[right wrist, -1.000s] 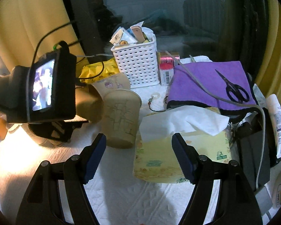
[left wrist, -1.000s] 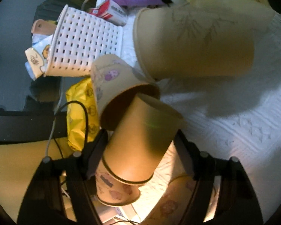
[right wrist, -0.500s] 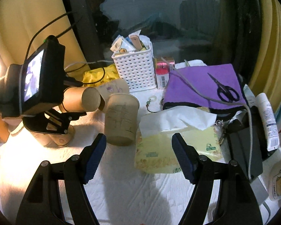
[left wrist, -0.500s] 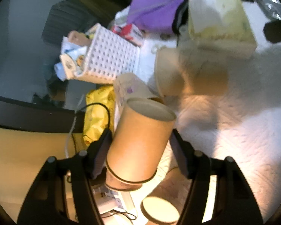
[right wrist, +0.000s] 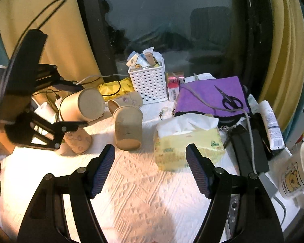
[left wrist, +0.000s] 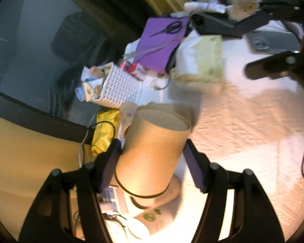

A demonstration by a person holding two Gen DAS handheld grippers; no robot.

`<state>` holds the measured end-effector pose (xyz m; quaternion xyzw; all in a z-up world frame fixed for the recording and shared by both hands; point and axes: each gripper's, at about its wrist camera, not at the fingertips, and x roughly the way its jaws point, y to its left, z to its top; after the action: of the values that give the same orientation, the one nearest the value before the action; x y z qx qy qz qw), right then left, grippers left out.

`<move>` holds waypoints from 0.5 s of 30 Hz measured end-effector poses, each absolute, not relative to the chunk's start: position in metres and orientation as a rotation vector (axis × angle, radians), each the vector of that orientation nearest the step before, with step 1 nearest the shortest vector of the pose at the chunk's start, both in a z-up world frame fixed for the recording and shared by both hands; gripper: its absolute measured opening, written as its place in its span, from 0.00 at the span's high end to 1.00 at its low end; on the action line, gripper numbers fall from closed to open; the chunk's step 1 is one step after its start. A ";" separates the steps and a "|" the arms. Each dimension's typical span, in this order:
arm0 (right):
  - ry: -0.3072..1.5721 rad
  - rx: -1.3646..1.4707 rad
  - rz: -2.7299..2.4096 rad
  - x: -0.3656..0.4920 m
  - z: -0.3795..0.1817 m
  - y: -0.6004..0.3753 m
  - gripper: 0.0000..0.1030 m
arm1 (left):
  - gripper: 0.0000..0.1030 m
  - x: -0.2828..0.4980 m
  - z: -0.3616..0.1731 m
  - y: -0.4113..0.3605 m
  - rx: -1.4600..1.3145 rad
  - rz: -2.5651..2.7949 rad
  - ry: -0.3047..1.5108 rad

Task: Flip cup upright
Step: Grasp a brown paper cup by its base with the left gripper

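Observation:
My left gripper [left wrist: 152, 154] is shut on a plain brown paper cup [left wrist: 152, 151] and holds it in the air, on its side. In the right wrist view the cup [right wrist: 81, 107] has its flat bottom turned toward the camera, above the white tablecloth [right wrist: 152, 192]. A patterned cup [right wrist: 78, 141] stands under it. Another brown cup [right wrist: 128, 129] stands mouth up mid-table, and a purple-print cup [right wrist: 125, 102] lies on its side behind it. My right gripper [right wrist: 150, 166] is open and empty, low over the cloth.
A white basket [right wrist: 150, 83] with packets stands at the back. A yellow tissue box [right wrist: 188, 145], a purple cloth [right wrist: 210, 93] with scissors [right wrist: 229, 99], a black case [right wrist: 249, 143] and a Pooh mug [right wrist: 298, 172] are on the right. A yellow packet [right wrist: 115, 88] lies back left.
My left gripper has lifted and turned with the brown cup, so its view swings from the table's left side across to the right. My right gripper has backed away slightly.

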<state>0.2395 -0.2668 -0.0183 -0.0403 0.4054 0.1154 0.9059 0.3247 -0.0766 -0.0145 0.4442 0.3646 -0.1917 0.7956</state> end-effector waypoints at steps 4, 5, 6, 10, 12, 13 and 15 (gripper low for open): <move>0.833 -0.082 0.237 0.218 -0.013 -0.266 0.27 | 0.38 0.278 -0.013 -0.083 0.940 -0.448 0.772; 0.833 -0.081 0.238 0.212 -0.012 -0.264 0.27 | 0.38 0.265 -0.014 -0.084 0.937 -0.459 0.771; 0.834 -0.082 0.240 0.205 -0.012 -0.263 0.27 | 0.38 0.255 -0.017 -0.085 0.933 -0.467 0.773; 0.843 -0.085 0.248 0.180 -0.013 -0.256 0.27 | 0.38 0.213 -0.030 -0.088 0.929 -0.509 0.784; 0.852 -0.082 0.250 0.167 -0.016 -0.253 0.27 | 0.38 0.193 -0.039 -0.090 0.938 -0.521 0.788; 0.855 -0.082 0.251 0.161 -0.018 -0.253 0.27 | 0.38 0.186 -0.045 -0.090 0.944 -0.525 0.794; 0.867 -0.078 0.251 0.150 -0.023 -0.251 0.27 | 0.38 0.173 -0.057 -0.091 0.949 -0.538 0.814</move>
<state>0.1505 -0.2514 -0.0232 -0.0379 0.4188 0.1214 0.8991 0.1734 -0.0914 -0.0569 0.4387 0.3765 -0.2488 0.7771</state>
